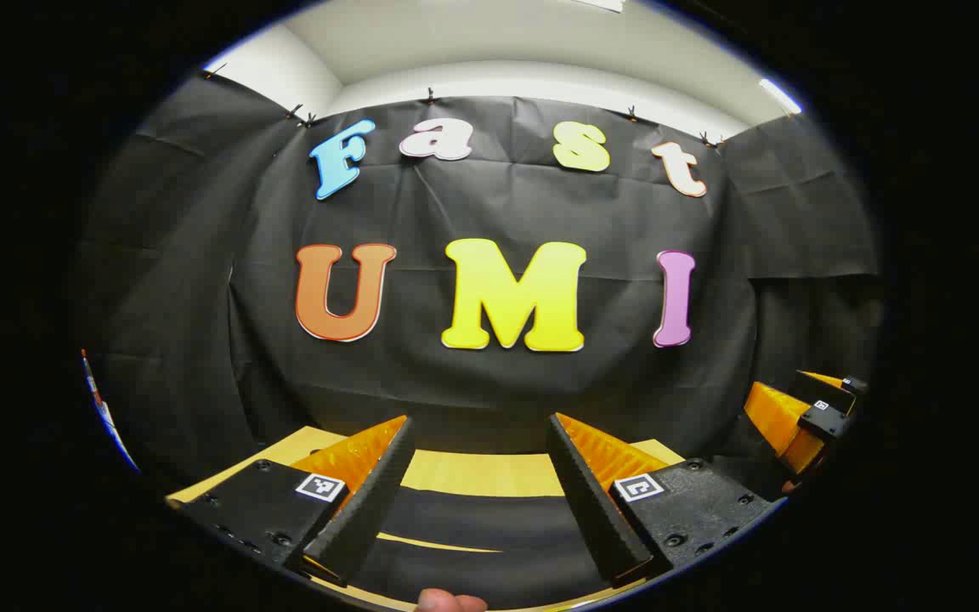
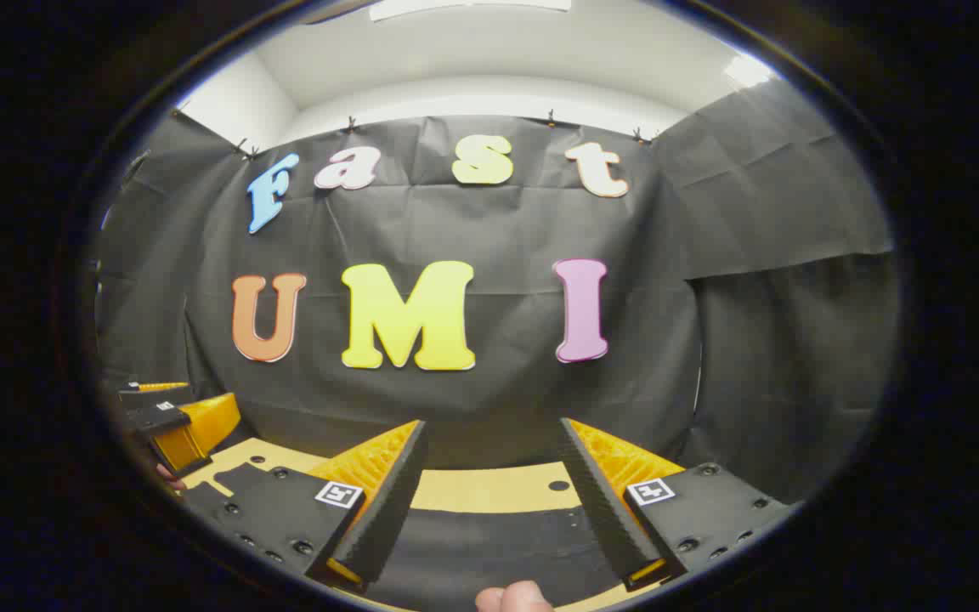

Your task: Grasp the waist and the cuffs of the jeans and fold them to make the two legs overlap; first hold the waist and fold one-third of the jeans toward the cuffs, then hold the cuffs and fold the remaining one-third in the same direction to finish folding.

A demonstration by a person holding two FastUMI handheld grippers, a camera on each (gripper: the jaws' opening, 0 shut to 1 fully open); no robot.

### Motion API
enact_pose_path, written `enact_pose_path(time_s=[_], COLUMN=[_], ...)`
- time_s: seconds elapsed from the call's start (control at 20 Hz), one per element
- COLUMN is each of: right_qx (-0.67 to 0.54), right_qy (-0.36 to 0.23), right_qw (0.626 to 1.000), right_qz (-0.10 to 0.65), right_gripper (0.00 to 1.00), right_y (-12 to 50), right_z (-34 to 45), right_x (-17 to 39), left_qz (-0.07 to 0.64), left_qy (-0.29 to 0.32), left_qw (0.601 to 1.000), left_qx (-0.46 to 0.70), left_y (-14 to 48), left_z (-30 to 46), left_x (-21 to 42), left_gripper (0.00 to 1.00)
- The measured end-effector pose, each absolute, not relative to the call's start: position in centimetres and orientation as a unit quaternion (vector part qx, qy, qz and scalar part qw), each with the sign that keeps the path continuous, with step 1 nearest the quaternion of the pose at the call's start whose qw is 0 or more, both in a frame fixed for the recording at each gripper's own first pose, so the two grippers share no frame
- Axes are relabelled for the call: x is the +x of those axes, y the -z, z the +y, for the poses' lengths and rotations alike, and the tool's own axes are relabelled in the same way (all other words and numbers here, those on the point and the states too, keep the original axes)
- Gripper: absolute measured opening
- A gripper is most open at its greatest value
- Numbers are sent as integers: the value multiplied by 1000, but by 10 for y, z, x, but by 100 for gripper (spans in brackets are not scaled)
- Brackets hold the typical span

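My left fingers stand spread wide with nothing between them, and my right fingers are spread just as wide and just as empty. Both grippers point level at the cloth wall of the booth. In the left gripper view, the left gripper hangs over the table, and the jeans lie flat on it as a dark sheet below and between my fingers, with a thin strip of bare table showing through a gap in the cloth. A fingertip of my hand shows at the bottom edge. At the right edge of that view the right gripper is beside me, well apart. In the right gripper view, the right gripper is above the same table, and the jeans spread dark under my fingers, their far edge short of the wall with a band of bare table beyond. A fingertip shows at the bottom there too. The left gripper sits at the left edge of that view, low over the table
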State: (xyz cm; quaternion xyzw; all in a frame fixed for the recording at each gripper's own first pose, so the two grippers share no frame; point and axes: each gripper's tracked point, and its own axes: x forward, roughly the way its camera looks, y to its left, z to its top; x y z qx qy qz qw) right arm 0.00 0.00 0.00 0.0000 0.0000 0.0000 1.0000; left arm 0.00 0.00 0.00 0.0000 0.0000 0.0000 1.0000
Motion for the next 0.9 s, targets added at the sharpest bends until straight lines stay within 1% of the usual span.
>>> enact_pose_path(time_s=[0.1, 0.15, 0.2, 0.25, 0.3, 0.5, 0.6, 0.7, 0.75, 0.85, 0.9], right_qx=[-10, -12, -14, -15, -18, -25, -26, -26, -25, -25, -26], right_qy=[-9, -12, -14, -15, -14, -9, -9, -10, -11, -13, -14], right_qw=[1000, 1000, 1000, 1000, 1000, 1000, 1000, 1000, 1000, 999, 999], right_qz=[8, 8, 7, 6, 7, 5, 8, 8, 13, 18, 19], right_gripper=[92, 97, 93, 93, 93, 92, 97, 97, 92, 93, 97], right_y=[-6, -11, -16, -18, -17, -16, -14, -13, -9, -5, -4], right_z=[33, 44, 52, 57, 62, 64, 65, 67, 69, 71, 72], right_x=[1, 2, 4, 6, 8, 18, 23, 28, 29, 32, 32], left_qz=[2, 2, 3, 5, 4, -4, 2, 2, 4, 6, 7], left_qy=[-4, -6, -11, -17, -22, -32, -30, -35, -38, -41, -42], left_qw=[1000, 1000, 1000, 1000, 1000, 999, 999, 999, 999, 999, 999], left_qx=[-4, -6, -7, -9, -12, -11, -14, -12, -11, -12, -11], left_y=[-12, -16, -18, -19, -21, -23, -19, -17, -16, -13, -11], left_z=[33, 46, 55, 64, 72, 82, 83, 86, 88, 90, 93], left_x=[1, 2, 4, 6, 7, 12, 16, 18, 20, 22, 23], left_gripper=[98, 98, 100, 98, 98, 98, 98, 98, 98, 98, 98])
